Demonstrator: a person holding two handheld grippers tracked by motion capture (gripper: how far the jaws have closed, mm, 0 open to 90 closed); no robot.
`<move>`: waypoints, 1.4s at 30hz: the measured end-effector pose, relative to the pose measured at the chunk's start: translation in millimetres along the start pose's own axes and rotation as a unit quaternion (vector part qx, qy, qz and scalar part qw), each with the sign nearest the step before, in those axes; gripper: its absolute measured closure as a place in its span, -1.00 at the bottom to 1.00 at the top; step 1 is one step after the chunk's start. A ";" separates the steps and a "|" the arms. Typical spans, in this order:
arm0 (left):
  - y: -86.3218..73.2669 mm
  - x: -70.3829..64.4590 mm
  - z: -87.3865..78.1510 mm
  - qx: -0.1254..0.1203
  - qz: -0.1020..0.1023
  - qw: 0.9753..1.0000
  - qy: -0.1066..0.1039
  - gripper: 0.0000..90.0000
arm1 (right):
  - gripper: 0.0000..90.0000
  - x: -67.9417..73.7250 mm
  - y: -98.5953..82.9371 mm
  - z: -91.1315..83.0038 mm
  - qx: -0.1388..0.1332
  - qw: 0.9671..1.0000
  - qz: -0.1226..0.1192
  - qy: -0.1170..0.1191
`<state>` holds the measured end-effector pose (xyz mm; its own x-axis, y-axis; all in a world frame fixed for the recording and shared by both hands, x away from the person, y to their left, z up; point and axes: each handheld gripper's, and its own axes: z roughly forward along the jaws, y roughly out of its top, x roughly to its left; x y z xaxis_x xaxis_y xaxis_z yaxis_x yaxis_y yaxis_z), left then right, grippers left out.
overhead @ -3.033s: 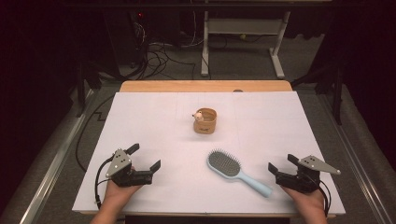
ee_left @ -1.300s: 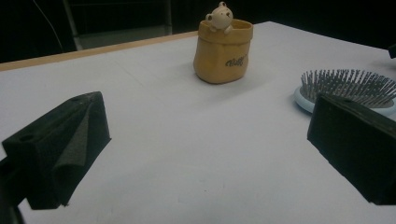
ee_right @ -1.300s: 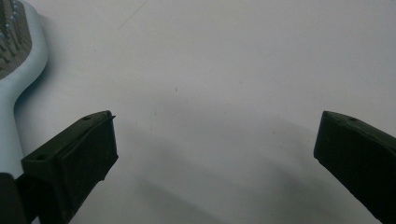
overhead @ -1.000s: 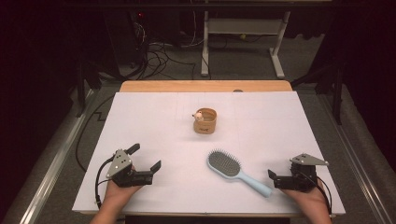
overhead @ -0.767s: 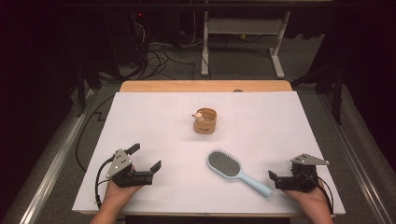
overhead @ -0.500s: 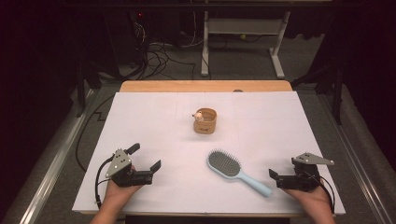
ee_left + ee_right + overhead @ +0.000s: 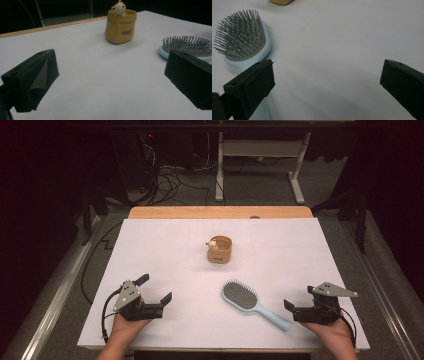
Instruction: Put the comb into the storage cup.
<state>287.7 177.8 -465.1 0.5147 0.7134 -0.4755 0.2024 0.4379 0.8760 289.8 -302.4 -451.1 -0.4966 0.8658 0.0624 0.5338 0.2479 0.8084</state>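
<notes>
the brush (image 7: 254,303) lies on the table (image 7: 165,245), near the right gripper (image 7: 295,308). the pot (image 7: 220,250) stands behind it, mid-table. the left gripper (image 7: 155,289) rests well left.

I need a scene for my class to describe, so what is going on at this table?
A person sits at a white table with a hand-held gripper in each hand, both open and holding nothing. The right hand-held gripper is beside the handle end of a light blue hairbrush, not touching it. The left hand-held gripper rests apart. A small tan pot with a bear figure stands farther back.
</notes>
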 end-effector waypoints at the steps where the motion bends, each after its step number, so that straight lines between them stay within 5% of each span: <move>1: 0.0 0.3 0.1 0.000 0.001 1.000 0.000 -1.00 | -1.00 1.4 0.3 0.5 -0.002 1.000 0.000 0.002; 13: 0.9 2.7 -0.4 -0.002 0.000 1.000 0.003 -1.00 | -1.00 20.5 9.8 7.5 -0.015 0.999 -0.021 0.031; 42: 3.4 2.8 2.6 -0.006 0.013 1.000 -0.006 -1.00 | -1.00 57.3 30.3 38.1 0.077 0.991 -0.077 0.075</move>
<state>292.0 179.9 -463.2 0.5299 0.7179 -0.4514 0.1794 0.4253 0.8871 303.5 -228.8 -445.3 -0.6699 0.7413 0.0416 0.5362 0.4444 0.7177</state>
